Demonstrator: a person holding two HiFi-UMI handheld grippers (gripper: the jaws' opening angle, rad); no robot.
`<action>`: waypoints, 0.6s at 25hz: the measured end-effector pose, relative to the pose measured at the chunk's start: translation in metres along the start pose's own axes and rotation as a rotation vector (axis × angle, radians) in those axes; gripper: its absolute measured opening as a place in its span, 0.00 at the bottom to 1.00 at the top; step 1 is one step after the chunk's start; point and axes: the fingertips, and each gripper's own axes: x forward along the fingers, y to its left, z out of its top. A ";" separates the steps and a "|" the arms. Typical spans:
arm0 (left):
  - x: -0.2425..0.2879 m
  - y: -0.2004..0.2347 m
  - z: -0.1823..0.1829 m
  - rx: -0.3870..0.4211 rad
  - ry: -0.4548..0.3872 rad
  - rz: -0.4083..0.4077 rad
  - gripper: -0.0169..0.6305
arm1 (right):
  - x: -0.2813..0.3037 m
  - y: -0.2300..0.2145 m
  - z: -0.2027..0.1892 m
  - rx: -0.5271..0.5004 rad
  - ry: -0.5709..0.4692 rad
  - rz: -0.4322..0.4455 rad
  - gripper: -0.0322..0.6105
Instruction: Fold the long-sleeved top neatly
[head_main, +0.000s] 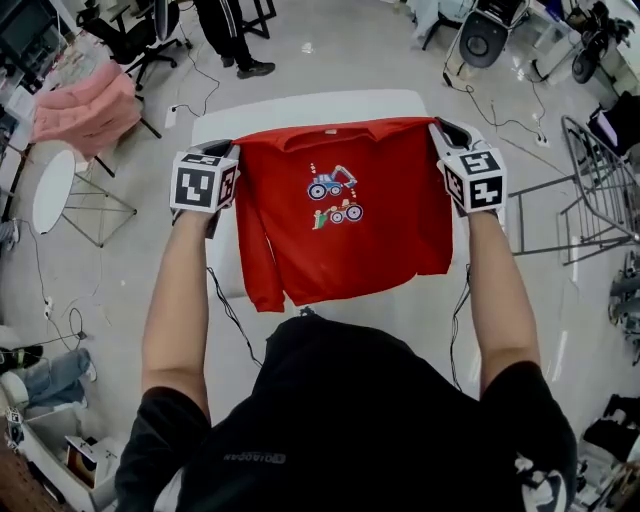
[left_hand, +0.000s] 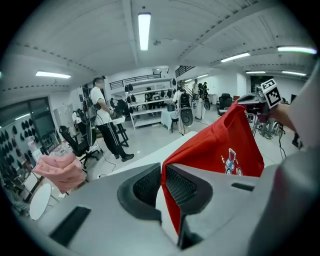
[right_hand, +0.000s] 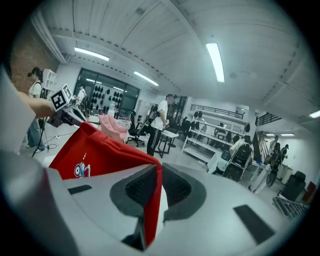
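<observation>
A red long-sleeved top (head_main: 345, 215) with a vehicle print hangs spread out in front of me, above the white table (head_main: 300, 105). My left gripper (head_main: 228, 152) is shut on its upper left corner, and my right gripper (head_main: 441, 130) is shut on its upper right corner. One sleeve (head_main: 262, 265) dangles along the left side. In the left gripper view, red cloth (left_hand: 220, 145) is pinched between the pads of the left gripper (left_hand: 162, 176). In the right gripper view, the fabric (right_hand: 95, 152) is clamped in the right gripper (right_hand: 159, 176) the same way.
A pink garment (head_main: 85, 108) lies over a chair at the far left beside a small round table (head_main: 52, 190). A person (head_main: 235, 35) stands beyond the table. A metal rack (head_main: 600, 190) stands to the right. Cables run over the floor.
</observation>
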 end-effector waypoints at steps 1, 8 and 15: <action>0.013 0.007 0.001 0.002 0.009 -0.008 0.07 | 0.014 -0.002 -0.002 0.001 0.023 -0.003 0.11; 0.101 0.039 -0.004 -0.008 0.088 -0.090 0.07 | 0.092 -0.007 -0.047 0.055 0.196 0.028 0.11; 0.167 0.056 -0.036 -0.035 0.213 -0.144 0.07 | 0.165 0.000 -0.098 0.066 0.349 0.123 0.11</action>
